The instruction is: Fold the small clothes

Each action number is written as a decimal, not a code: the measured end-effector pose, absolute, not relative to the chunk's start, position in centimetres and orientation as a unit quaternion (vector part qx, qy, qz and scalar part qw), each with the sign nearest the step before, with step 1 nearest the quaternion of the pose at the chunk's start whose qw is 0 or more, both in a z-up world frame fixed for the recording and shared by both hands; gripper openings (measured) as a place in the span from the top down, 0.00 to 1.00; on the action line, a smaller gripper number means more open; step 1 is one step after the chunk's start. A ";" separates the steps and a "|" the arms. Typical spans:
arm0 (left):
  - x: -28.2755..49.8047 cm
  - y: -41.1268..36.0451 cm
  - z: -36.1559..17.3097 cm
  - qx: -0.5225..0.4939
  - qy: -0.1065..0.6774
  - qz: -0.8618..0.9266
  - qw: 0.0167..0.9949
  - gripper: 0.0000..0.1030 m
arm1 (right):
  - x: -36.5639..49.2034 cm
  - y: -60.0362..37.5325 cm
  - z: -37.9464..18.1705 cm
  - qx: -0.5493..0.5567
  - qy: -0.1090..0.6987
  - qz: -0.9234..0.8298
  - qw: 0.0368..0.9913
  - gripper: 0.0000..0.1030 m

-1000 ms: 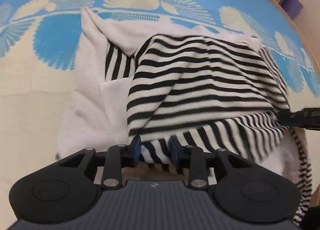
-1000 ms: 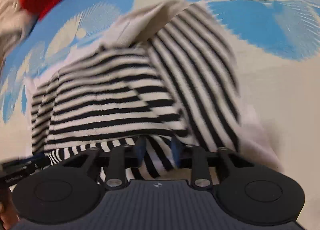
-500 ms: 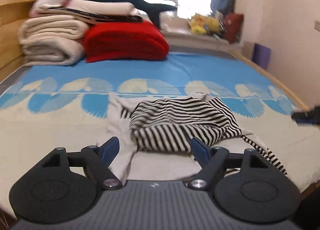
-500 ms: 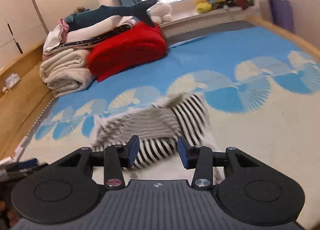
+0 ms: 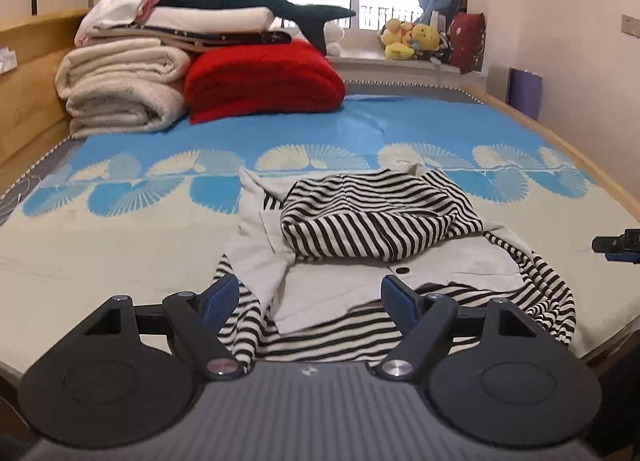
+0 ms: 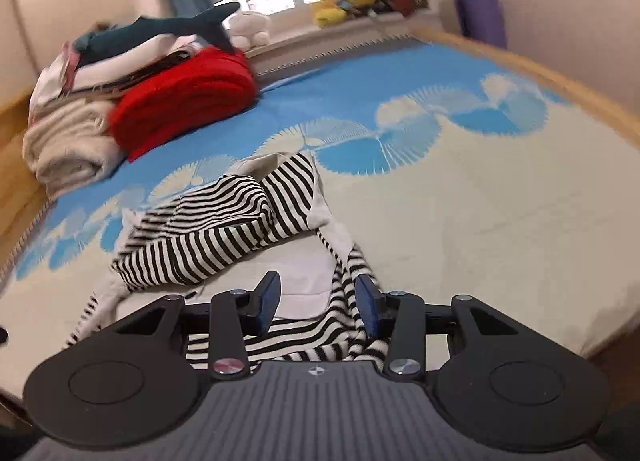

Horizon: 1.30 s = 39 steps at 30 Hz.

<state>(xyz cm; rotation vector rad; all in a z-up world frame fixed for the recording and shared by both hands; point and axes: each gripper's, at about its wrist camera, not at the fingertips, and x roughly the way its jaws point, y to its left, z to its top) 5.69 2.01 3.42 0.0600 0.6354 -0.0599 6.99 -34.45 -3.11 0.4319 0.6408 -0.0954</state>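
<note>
Striped garment lies beyond spread fingers.

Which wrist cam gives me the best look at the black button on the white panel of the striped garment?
The left wrist view. The black button sits sharp and unblocked on the white panel of the striped garment, ahead of the open left gripper. In the right wrist view that spot is motion-blurred, and the open right gripper frames the garment's near edge; no button can be made out.

garment on bed, before both grippers; behind it, at left, blankets beside folded quilt.
</note>
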 end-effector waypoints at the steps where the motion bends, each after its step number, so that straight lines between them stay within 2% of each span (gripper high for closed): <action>1: 5.9 2.2 2.8 0.030 0.315 -0.030 0.948 0.20 | 7.2 -34.6 -3.5 0.215 0.318 -0.050 0.922 0.58; 3: 6.5 2.8 0.9 0.023 0.328 -0.029 0.944 0.24 | 7.6 -34.6 -4.2 0.223 0.324 -0.051 0.918 0.65; 4: 6.7 3.4 -0.3 0.014 0.333 -0.032 0.942 0.35 | 7.8 -34.6 -4.4 0.224 0.326 -0.049 0.917 0.67; 6: 8.1 4.3 -2.1 0.006 0.373 -0.020 0.928 0.60 | 8.4 -34.6 -5.0 0.218 0.335 -0.045 0.915 0.82; 7: 8.7 4.9 -2.5 -0.016 0.386 -0.007 0.922 0.73 | 8.9 -34.5 -5.4 0.213 0.343 -0.046 0.914 0.85; 10: 9.9 7.5 -2.7 -0.090 0.386 0.001 0.918 0.72 | 10.0 -34.9 -6.6 0.217 0.361 -0.052 0.905 0.85; 12: 11.0 9.3 -3.5 -0.127 0.404 0.023 0.906 0.67 | 10.9 -35.3 -7.6 0.230 0.382 -0.049 0.894 0.84; 13: 11.4 10.1 -4.0 -0.149 0.417 0.034 0.896 0.56 | 11.4 -35.6 -8.3 0.239 0.395 -0.049 0.886 0.84; 14: 12.0 11.2 -4.7 -0.177 0.432 0.049 0.883 0.41 | 11.7 -35.8 -8.8 0.242 0.404 -0.053 0.881 0.80; 16: 12.8 13.2 -6.2 -0.234 0.458 0.075 0.854 0.32 | 12.4 -36.1 -9.7 0.249 0.422 -0.067 0.869 0.66; 17: 13.0 14.0 -7.0 -0.260 0.470 0.088 0.839 0.31 | 12.8 -36.3 -10.2 0.256 0.431 -0.074 0.862 0.57; 18: 13.3 14.7 -7.8 -0.279 0.482 0.099 0.825 0.31 | 13.0 -36.5 -10.7 0.263 0.438 -0.082 0.856 0.56; 21: 13.9 15.2 -9.3 -0.299 0.505 0.119 0.801 0.29 | 13.6 -36.9 -12.4 0.281 0.464 -0.098 0.834 0.56; 23: 14.2 14.7 -9.7 -0.280 0.513 0.122 0.802 0.25 | 13.9 -36.8 -13.2 0.281 0.476 -0.100 0.828 0.56; 31: 14.3 12.2 -10.9 -0.205 0.540 0.111 0.809 0.26 | 14.1 -35.9 -13.8 0.244 0.488 -0.093 0.833 0.56; 32: 14.4 12.1 -11.1 -0.201 0.540 0.110 0.810 0.26 | 14.1 -35.9 -13.8 0.243 0.488 -0.094 0.833 0.57; 33: 14.3 12.0 -11.1 -0.198 0.540 0.110 0.811 0.26 | 14.0 -35.9 -13.7 0.243 0.487 -0.094 0.834 0.64; 34: 14.3 12.0 -11.1 -0.193 0.540 0.110 0.812 0.33 | 13.9 -35.9 -13.7 0.245 0.487 -0.091 0.833 0.70; 35: 14.3 11.9 -11.1 -0.185 0.540 0.109 0.814 0.48 | 13.8 -35.9 -13.7 0.245 0.486 -0.087 0.834 0.82; 36: 14.4 11.7 -11.1 -0.177 0.541 0.106 0.815 0.57 | 13.8 -35.8 -13.6 0.244 0.484 -0.082 0.836 0.89; 37: 14.4 11.6 -11.1 -0.171 0.542 0.100 0.816 0.76 | 13.6 -35.6 -13.4 0.239 0.480 -0.077 0.841 0.92; 38: 14.3 11.6 -11.0 -0.174 0.543 0.092 0.816 0.88 | 13.5 -35.4 -13.1 0.233 0.476 -0.073 0.845 0.94; 39: 14.2 11.6 -10.8 -0.178 0.539 0.087 0.819 0.88 | 13.3 -35.2 -12.7 0.226 0.469 -0.070 0.851 0.95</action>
